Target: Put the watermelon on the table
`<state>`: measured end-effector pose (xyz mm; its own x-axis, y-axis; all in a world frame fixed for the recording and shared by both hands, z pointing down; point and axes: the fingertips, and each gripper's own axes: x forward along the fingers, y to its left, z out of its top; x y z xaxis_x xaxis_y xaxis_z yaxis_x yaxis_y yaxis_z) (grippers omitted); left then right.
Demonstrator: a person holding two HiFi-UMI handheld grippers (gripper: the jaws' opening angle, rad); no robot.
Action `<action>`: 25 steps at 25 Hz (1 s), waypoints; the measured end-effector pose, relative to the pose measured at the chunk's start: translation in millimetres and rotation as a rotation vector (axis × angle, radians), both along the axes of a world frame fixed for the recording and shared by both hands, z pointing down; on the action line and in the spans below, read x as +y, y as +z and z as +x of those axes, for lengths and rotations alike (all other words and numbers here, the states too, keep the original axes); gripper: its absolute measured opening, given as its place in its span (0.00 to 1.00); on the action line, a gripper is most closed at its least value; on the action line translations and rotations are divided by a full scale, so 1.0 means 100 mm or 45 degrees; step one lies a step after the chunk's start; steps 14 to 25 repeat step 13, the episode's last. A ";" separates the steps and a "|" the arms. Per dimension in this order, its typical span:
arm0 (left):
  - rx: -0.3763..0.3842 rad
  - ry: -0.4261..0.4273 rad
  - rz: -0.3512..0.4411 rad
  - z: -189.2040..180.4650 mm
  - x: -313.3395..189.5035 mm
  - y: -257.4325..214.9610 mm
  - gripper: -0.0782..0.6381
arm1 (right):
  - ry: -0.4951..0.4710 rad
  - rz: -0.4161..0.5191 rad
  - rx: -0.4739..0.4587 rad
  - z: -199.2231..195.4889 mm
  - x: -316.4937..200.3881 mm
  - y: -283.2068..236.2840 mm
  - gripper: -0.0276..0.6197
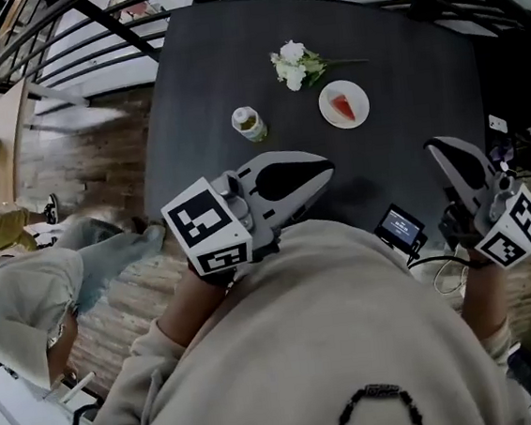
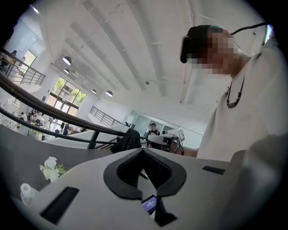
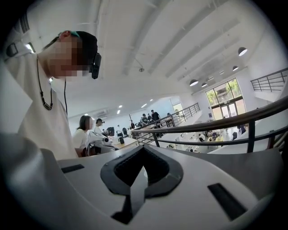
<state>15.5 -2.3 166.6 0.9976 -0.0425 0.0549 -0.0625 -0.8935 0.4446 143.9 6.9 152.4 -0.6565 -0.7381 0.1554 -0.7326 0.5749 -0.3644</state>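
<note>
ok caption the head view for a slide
Shut, empty left gripper and right gripper by a dark table with watermelon on a plate, flowers and a bottle.

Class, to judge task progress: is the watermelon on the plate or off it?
On it: the red watermelon lies inside the white plate's rim.

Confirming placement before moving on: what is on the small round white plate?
A red watermelon wedge lies on the small round white plate; nothing else is on it. The plate's surface under the wedge is hidden.
</note>
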 end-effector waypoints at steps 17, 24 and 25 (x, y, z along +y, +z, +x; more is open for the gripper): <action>-0.010 -0.004 0.011 0.18 -0.11 -0.09 0.12 | 0.052 -0.007 0.035 0.30 0.00 -0.02 0.07; -0.010 -0.004 0.011 0.18 -0.11 -0.09 0.12 | 0.052 -0.007 0.035 0.30 0.00 -0.02 0.07; -0.010 -0.004 0.011 0.18 -0.11 -0.09 0.12 | 0.052 -0.007 0.035 0.30 0.00 -0.02 0.07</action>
